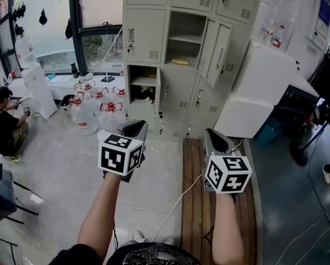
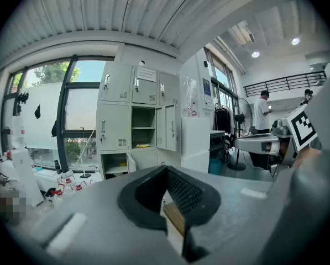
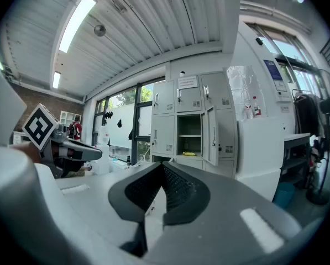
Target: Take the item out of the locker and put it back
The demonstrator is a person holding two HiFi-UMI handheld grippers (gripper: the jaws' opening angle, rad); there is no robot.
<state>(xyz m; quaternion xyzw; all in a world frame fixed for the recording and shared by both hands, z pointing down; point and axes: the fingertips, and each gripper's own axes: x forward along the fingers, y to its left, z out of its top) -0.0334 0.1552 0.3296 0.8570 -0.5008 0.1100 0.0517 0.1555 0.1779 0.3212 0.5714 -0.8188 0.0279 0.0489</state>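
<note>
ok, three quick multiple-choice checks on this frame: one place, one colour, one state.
1. Where is the yellow item?
A) on the floor
B) inside the open middle locker
C) on the wooden bench

2. What colour are the caps on the water jugs?
A) red
B) blue
C) green

3. What is the state of the right gripper?
A) open wide
B) shut on the yellow item
C) shut, empty

Key:
1 B: it lies in that open compartment.
2 A: every visible cap is red.
3 C: the jaws meet with nothing between them.
</note>
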